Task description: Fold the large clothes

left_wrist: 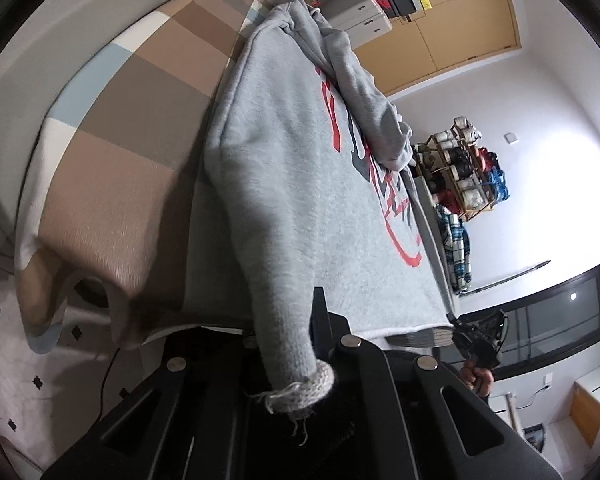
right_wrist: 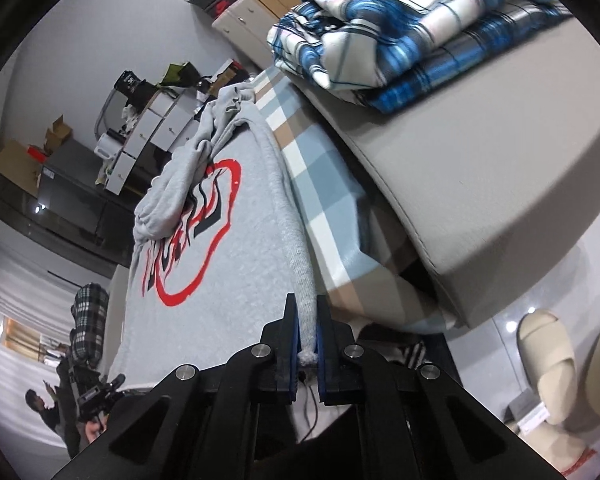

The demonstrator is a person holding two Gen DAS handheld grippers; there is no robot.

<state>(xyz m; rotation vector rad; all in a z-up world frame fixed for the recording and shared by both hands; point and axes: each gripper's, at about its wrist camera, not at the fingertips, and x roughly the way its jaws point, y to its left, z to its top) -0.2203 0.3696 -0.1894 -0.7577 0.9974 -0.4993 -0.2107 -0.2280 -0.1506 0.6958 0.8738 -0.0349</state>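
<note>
From our left wrist the left tongs [left_wrist: 300,344] pinch a sleeve cuff of the grey sweatshirt [left_wrist: 300,184] spread on the checked bed [left_wrist: 140,120], and from our right wrist the right tongs [right_wrist: 307,344] clamp its ribbed hem [right_wrist: 300,272].

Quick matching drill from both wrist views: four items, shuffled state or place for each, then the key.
1. left gripper
2. right gripper
3. blue plaid bedding
4. red graphic

A. folded, on the grey cushion
B. shut on the sweatshirt's side edge
C. printed on the grey sweatshirt
D. shut on the sleeve cuff

Pairs: 1-D, 2-B, 3-A, 4-C
</note>
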